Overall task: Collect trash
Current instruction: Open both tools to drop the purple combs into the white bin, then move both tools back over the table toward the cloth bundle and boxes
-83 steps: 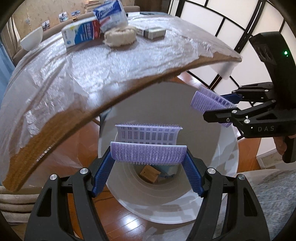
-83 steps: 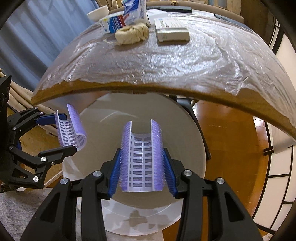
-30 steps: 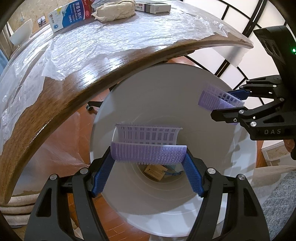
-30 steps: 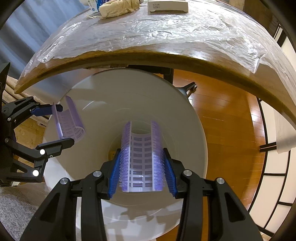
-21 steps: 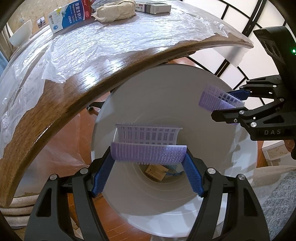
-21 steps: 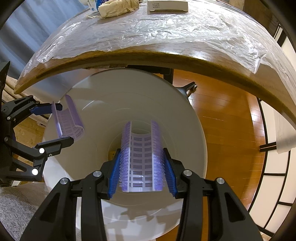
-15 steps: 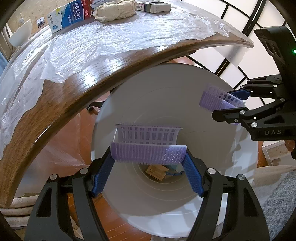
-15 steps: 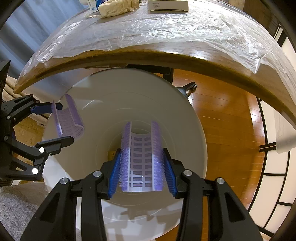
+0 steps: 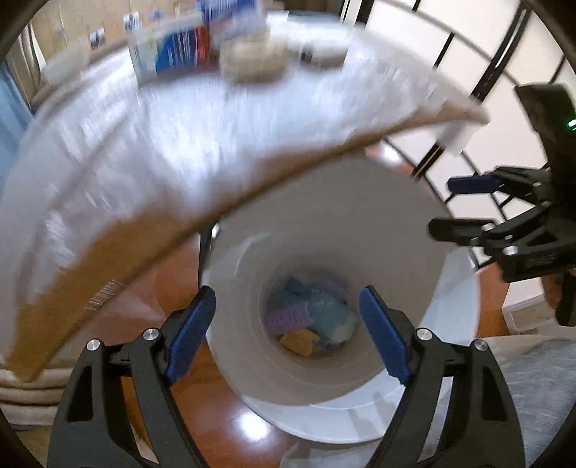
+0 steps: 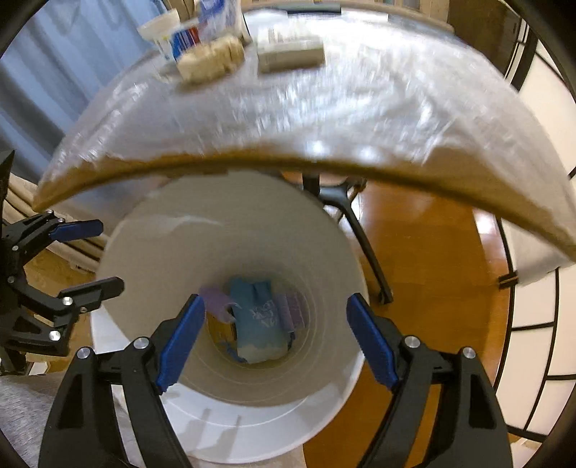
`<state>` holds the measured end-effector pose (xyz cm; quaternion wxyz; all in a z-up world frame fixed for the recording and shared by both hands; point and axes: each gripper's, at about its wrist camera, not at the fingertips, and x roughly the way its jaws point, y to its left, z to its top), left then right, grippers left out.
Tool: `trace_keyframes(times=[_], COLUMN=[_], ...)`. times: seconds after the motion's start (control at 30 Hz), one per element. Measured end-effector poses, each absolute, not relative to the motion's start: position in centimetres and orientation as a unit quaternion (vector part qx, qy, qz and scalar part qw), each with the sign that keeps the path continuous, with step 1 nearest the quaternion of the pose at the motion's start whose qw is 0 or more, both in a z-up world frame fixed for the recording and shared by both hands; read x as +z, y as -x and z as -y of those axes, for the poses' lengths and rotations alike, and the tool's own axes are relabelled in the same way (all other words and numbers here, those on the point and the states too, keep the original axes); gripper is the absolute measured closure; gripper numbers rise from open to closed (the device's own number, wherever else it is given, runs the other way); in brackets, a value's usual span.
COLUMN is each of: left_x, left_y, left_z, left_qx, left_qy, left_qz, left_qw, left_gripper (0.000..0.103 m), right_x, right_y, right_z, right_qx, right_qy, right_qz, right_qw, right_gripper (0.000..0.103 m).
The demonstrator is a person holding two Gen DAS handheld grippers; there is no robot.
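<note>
Trash already dropped lies at the bottom of the white bin [image 9: 324, 403]: purple ribbed pieces [image 9: 288, 316], a blue packet [image 10: 257, 324] and a brown scrap, all loose in a heap. We hold the left gripper [image 9: 288, 331] and the right gripper [image 10: 275, 338] above the bin mouth; the jaws of both are opening and nothing sits between them. The remaining trash stands at the far side of the table [image 10: 360, 118]: a crumpled beige wad [image 10: 210, 59], a blue-and-white carton [image 9: 169, 54], a flat grey box [image 10: 291, 54] and a white cup [image 10: 158, 25]. We judge the wad light and soft, so it should compress under the pads and is best pinched across its middle. The carton and box look stiff and light; we would take them across their narrow faces. The cup is best taken by its rim. Clear plastic sheeting [image 10: 396, 100] covers the tabletop and looks slippery and wrinkled, so items may slide when nudged and a low approach could snag it. The table edge overhangs part of the bin, and black table legs [image 10: 360, 230] stand just behind it.
</note>
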<state>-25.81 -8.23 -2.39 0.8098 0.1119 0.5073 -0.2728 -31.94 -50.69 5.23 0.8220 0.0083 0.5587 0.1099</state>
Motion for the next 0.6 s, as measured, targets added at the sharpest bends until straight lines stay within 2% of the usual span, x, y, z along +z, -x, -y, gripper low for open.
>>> trace_keyframes(times=[0.07,0.13,0.17,0.3,0.6], left_x=[0.4,2.8,4.1,6.5,4.0], left_y=[26.3,26.4,26.3,23.7,18.4], left_z=[7.7,7.1,6.8,6.7,9.3], left_qx=[-0.288,-0.293,-0.29,-0.266,-0.229], left_qy=[-0.095,-0.078,-0.068,-0.057,-0.111], left_qz=[-0.471,-0.437,-0.413,-0.371,-0.359], left_qw=[0.828,0.847,0.86,0.888,0.898], left_gripper=[0.019,0.004,0.002,0.002,0.002], right_x=[7.3,9.0,9.8,12.6,12.4], right_y=[32.2,32.2,32.0,29.3,20.4], right_z=[50.7,50.8,50.8,50.9,52.2], right_qx=[0.116,0.119,0.119,0.102,0.092], right_qy=[-0.004,0.003,0.009,0.035,0.015], right_qz=[-0.531,-0.506,-0.493,-0.449,-0.453], right_qw=[0.839,0.854,0.862,0.887,0.887], right_gripper=[0.022,0.015,0.01,0.008,0.008])
